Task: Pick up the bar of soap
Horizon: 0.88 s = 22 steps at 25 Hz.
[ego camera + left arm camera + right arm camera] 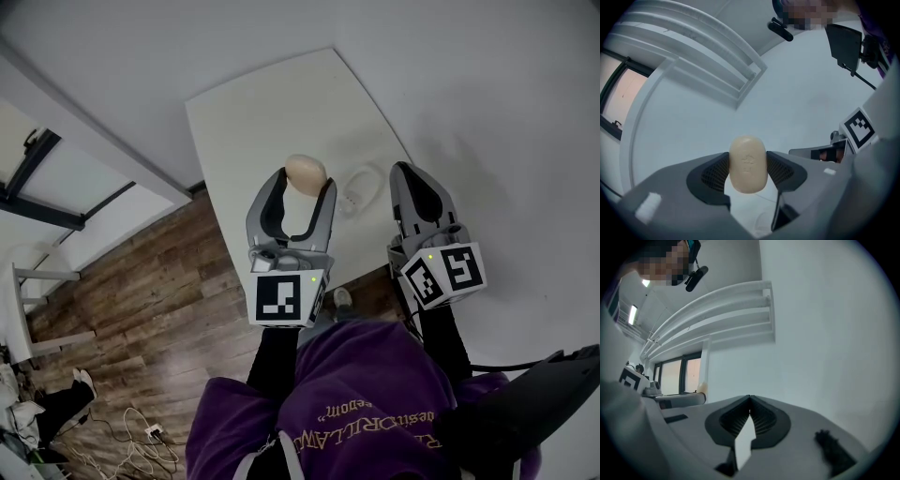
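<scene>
Upside-down pale lettering on purple sweatshirt (356,375), unreadable; faint embossed mark on soap (747,164), illegible

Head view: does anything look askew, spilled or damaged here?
Nothing stands out. The bar of soap sits squarely between the left gripper's pads, intact; the white dish rests on the table; the right gripper is shut, empty.

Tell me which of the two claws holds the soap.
The left claw: its jaws clamp the cream bar of soap on both sides. The right claw is shut with nothing between its jaws.
</scene>
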Tool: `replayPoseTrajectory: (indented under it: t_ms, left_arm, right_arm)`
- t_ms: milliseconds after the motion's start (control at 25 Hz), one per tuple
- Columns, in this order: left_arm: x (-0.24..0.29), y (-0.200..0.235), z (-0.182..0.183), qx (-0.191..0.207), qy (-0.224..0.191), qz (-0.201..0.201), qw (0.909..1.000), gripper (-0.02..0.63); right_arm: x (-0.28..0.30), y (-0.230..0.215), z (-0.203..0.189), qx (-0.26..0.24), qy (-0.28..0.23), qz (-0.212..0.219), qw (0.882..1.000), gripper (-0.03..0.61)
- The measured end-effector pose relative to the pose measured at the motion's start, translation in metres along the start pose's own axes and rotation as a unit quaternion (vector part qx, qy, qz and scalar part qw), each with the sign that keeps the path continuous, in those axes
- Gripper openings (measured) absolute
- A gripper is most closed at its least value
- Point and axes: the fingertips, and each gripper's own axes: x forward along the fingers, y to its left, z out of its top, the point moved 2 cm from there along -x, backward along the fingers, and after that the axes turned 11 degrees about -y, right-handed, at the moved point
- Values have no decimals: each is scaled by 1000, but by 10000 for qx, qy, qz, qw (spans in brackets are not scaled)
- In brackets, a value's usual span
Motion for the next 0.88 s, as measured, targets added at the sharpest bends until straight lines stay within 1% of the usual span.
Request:
replayPoseTrajectory:
  t_ms: [880]
  left_arm:
    - [4,-2,0,5,19,-84,10000,259]
  right_arm:
    - [-1,-1,-1,-87,91,-8,9999,9]
